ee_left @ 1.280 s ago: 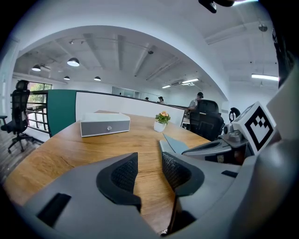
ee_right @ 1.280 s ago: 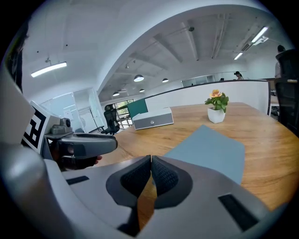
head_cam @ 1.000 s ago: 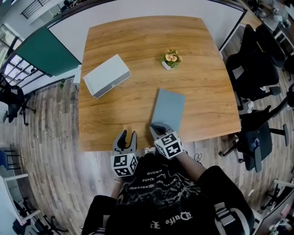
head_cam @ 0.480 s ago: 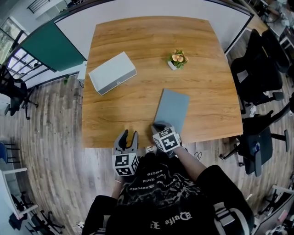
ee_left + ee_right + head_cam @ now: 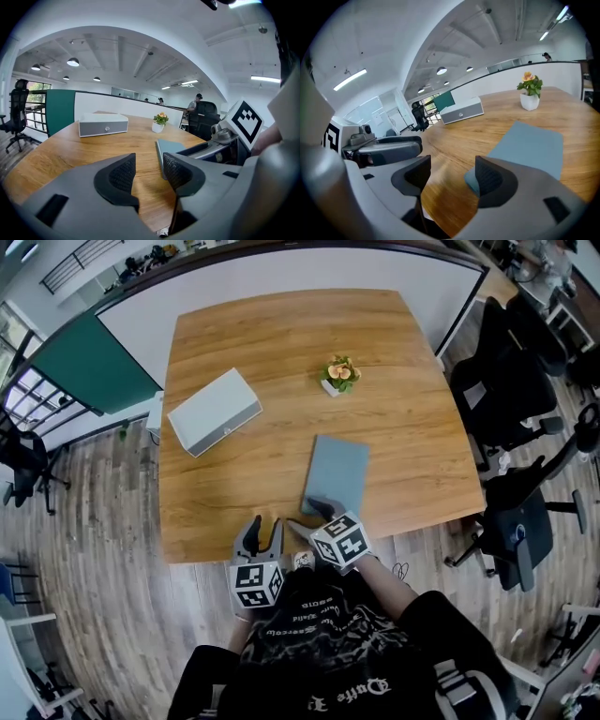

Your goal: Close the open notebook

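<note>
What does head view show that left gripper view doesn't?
Head view only: the person's black shirt and the table in whole outline. Left gripper view only: ceiling lights and the left gripper seen from inside, jaws apart, nothing between. Both: the closed notebook, grey box, potted plant, and the right gripper, whose jaws have just been opening, nothing gripped between them.
</note>
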The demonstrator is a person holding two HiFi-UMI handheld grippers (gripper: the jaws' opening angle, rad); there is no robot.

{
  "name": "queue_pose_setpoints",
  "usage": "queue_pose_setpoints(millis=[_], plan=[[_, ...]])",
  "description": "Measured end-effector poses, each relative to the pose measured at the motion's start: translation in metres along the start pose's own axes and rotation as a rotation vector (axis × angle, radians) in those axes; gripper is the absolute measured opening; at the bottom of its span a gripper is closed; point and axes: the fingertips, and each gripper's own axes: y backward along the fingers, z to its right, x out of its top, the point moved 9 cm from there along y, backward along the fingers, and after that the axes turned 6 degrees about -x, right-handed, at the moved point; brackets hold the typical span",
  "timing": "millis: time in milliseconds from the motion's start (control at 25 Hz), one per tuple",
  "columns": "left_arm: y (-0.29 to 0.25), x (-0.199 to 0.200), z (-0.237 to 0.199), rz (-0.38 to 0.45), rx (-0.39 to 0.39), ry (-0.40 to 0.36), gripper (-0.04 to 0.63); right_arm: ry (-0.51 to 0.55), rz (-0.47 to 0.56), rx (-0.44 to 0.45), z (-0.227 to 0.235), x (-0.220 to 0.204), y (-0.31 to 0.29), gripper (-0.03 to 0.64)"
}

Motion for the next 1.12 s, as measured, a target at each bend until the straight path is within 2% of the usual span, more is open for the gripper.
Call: queue_pose_setpoints(millis=[200, 480, 800, 1120], plan=[[-0.015, 0.009, 0.013, 0.009, -0.077, -0.041, 0.189, -0.004, 0.158, -0.125, 0.019, 0.006, 0.039, 0.293], [-0.035, 0.02, 0.026, 0.019, -0.17, -0.081, 0.19, -0.049, 0.273, -0.3, 0.043, -0.004, 0.084, 0.284], [-0.051, 0.032, 0.047, 0.035, -0.263, -0.163, 0.196, -0.021, 0.353, -0.463, 0.055, -0.011, 0.126, 0.284], [-0.061, 0.036, 0.061, 0.033, -0.292, -0.215, 0.206, -0.001, 0.388, -0.604, 0.066, -0.02, 0.159, 0.284]])
